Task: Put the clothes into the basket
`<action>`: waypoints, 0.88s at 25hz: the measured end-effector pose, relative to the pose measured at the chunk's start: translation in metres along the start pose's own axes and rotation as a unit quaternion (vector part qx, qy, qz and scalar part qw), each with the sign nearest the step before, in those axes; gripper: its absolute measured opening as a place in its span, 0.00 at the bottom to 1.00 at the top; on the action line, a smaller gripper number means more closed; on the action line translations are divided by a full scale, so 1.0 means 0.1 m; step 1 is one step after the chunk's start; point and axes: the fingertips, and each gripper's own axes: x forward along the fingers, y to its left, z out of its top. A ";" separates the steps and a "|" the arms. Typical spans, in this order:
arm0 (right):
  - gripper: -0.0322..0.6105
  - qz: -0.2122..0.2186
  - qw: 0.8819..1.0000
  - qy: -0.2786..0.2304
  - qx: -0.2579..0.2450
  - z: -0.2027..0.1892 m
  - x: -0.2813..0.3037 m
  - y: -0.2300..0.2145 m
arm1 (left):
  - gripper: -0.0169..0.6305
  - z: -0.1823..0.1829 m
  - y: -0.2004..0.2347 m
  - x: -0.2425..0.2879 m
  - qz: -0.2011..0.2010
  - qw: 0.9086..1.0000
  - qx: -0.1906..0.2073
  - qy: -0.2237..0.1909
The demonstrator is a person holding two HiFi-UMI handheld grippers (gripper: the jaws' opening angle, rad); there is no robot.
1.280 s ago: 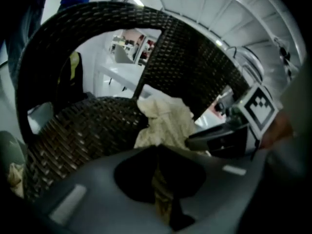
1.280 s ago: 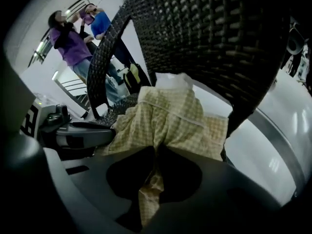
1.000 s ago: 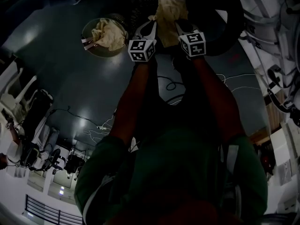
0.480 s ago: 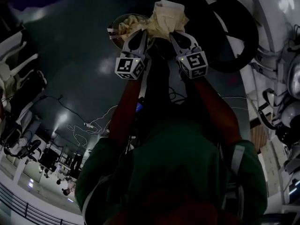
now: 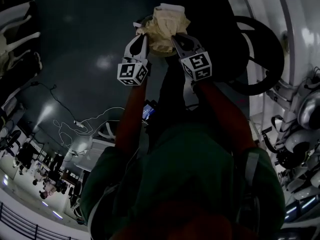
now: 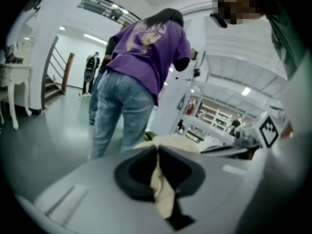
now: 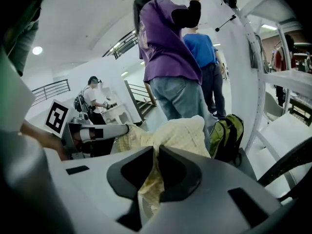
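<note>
cream cloth (image 5: 162, 24) clamped in fingers of left gripper (image 5: 143, 35) and right gripper (image 5: 175, 36), bulk bunched beyond

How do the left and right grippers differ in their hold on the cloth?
The left gripper pinches the cloth at its left edge in the head view; the right gripper takes its right edge. The left gripper leans right toward its tip, the right gripper leans left, so they converge. Past the left gripper's jaws little cloth shows in its view; past the right gripper's, a big bunch. Shared: both are shut on the same cloth.
</note>
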 end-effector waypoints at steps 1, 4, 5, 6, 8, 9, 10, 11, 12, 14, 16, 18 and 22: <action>0.11 0.002 1.000 0.009 0.001 -0.04 0.11 0.04 | 0.05 -0.05 0.11 -0.02 0.005 1.000 -0.003 0.006; 0.11 0.004 0.999 0.034 0.009 -0.17 0.37 0.13 | 0.05 -0.22 0.37 -0.04 0.018 0.999 -0.013 0.024; 0.11 0.004 0.999 0.043 0.011 -0.22 0.44 0.14 | 0.05 -0.29 0.43 -0.04 0.021 0.999 -0.016 0.031; 0.11 0.004 0.999 0.051 0.012 -0.26 0.49 0.15 | 0.05 -0.35 0.49 -0.04 0.024 0.999 -0.019 0.037; 0.11 0.005 0.998 0.069 0.014 -0.36 0.59 0.17 | 0.05 -0.47 0.57 -0.04 0.027 0.998 -0.022 0.051; 0.11 0.005 0.997 0.078 0.015 -0.40 0.63 0.17 | 0.05 -0.53 0.61 -0.04 0.028 0.998 -0.022 0.058; 0.11 0.005 0.996 0.087 0.016 -0.44 0.67 0.17 | 0.05 -0.57 0.64 -0.03 0.029 0.997 -0.022 0.065; 0.11 0.006 0.995 0.096 0.019 -0.48 0.70 0.17 | 0.05 -0.62 0.67 -0.03 0.028 0.997 -0.022 0.073; 0.11 0.008 0.994 0.105 0.023 -0.52 0.74 0.17 | 0.05 -0.67 0.70 -0.03 0.027 0.996 -0.023 0.082; 0.11 0.010 0.992 0.122 0.032 -0.60 0.79 0.17 | 0.05 -0.77 0.73 -0.02 0.024 0.994 -0.025 0.102; 0.11 0.014 0.988 0.146 0.042 -0.72 0.84 0.17 | 0.05 -0.86 0.75 -0.03 0.021 0.992 -0.025 0.123; 0.12 0.023 0.982 0.177 0.055 -0.85 0.88 0.17 | 0.07 -0.96 0.76 -0.04 0.019 0.989 -0.025 0.144; 0.16 0.032 0.972 0.224 0.064 -1.04 0.91 0.18 | 0.13 -1.09 0.77 -0.06 0.016 0.985 -0.018 0.173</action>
